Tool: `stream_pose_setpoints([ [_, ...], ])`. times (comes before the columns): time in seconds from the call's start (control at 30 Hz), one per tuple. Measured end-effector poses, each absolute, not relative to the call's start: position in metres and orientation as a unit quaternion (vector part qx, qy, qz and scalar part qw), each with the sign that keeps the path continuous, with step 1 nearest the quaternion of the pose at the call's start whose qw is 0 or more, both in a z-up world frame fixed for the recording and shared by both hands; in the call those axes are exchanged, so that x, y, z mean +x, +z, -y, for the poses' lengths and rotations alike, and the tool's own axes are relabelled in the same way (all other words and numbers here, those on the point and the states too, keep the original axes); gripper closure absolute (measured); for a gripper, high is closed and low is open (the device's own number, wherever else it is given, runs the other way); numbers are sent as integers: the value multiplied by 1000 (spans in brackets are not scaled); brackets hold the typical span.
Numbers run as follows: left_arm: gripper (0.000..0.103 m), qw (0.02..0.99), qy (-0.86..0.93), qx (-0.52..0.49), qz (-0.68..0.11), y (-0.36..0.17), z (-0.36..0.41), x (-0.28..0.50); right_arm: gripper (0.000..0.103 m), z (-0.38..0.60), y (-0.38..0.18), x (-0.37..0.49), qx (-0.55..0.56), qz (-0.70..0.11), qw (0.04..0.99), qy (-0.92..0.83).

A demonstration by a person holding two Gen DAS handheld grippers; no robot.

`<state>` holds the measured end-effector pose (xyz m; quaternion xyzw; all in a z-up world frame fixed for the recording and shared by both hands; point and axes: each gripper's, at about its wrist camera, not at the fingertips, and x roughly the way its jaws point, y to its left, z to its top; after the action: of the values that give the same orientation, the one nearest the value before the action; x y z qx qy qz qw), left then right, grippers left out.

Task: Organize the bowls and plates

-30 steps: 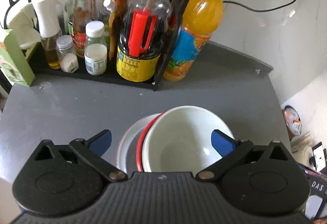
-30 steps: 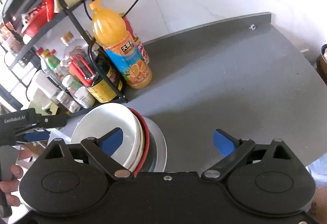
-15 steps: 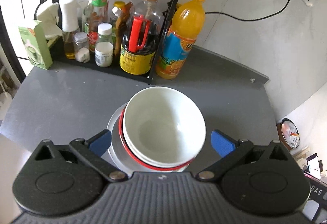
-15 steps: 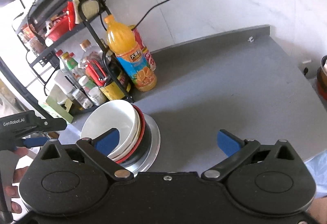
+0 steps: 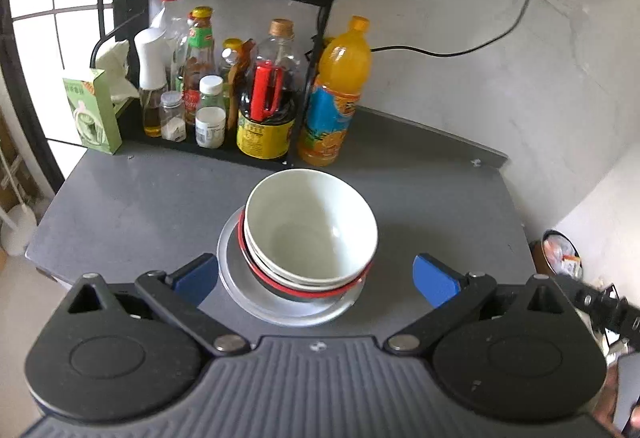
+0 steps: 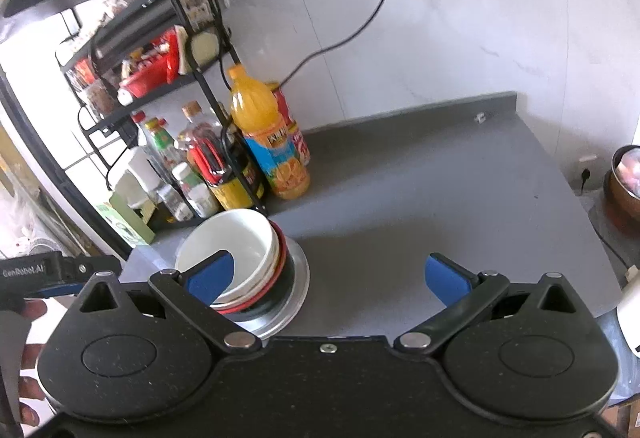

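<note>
White bowl [image 5: 311, 226] sits nested on top of a red-rimmed bowl [image 5: 308, 288], and both rest on a pale plate [image 5: 236, 278] in the middle of the grey desk [image 5: 132, 206]. Left hand-held gripper [image 5: 312, 276] hangs above the stack with its blue pads spread wide, holding nothing. Right hand-held gripper [image 6: 328, 280] is likewise spread and empty, the stack at its 10 o'clock. The stacking looks finished; backing straight away, pads clear of the rims, would keep it square. At 12 o'clock a black rack [image 5: 320, 38] holds sauce bottles; an orange juice bottle [image 5: 334, 98] stands beside it.
</note>
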<state>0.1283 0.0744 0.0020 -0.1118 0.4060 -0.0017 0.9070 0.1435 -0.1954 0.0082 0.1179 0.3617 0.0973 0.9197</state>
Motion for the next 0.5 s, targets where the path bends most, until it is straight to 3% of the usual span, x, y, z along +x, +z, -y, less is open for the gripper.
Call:
stream_pose_setpoints([
  [0.5, 0, 927, -40, -81, -365, 34, -77, 86, 0, 174, 37, 103, 98, -339, 927, 127],
])
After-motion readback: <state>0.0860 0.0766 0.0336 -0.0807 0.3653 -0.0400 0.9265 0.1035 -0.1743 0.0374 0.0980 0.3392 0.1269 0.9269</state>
